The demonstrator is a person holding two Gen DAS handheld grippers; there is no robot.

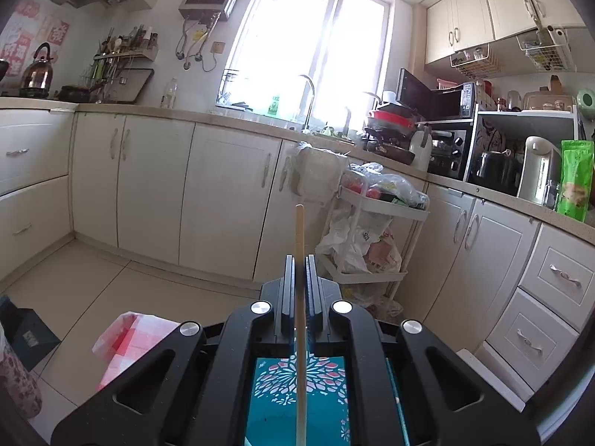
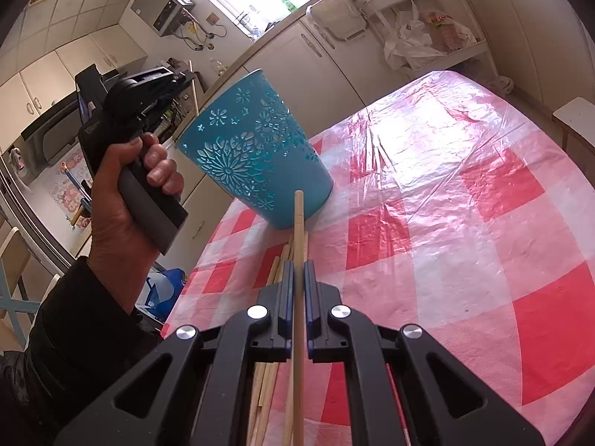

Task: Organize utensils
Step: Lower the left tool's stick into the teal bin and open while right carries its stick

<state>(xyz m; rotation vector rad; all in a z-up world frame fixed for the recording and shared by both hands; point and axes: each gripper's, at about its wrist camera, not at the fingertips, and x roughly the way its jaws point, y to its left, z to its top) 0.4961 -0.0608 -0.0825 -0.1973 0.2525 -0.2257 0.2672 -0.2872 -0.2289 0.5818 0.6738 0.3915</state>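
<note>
A pale wooden chopstick (image 2: 297, 297) runs lengthwise between the fingers of the right hand-held gripper (image 2: 297, 271), which is pinching it, with its tip reaching just past the fingertips toward the base of a teal cup (image 2: 256, 148) with cut-out flower patterns. The cup stands on the tabletop (image 2: 465, 223), which is covered in a red-and-white checked plastic cloth, near its left edge. Under the right hand-held gripper a loose bundle of more chopsticks (image 2: 273, 271) lies on the cloth, just in front of the cup. The left hand-held gripper (image 1: 299, 264) is likewise pressed onto a second chopstick (image 1: 299, 316), whose tip sticks up beyond the fingertips; below it, in the left wrist view, the teal cup (image 1: 323, 409) shows through the frame. From the right wrist view, the person's left hand (image 2: 137, 174) grips the black handle of that tool, raised beside the cup. Behind are cream kitchen cabinets (image 1: 156, 186) and a white cart (image 1: 375, 223) with plastic bags.
</note>
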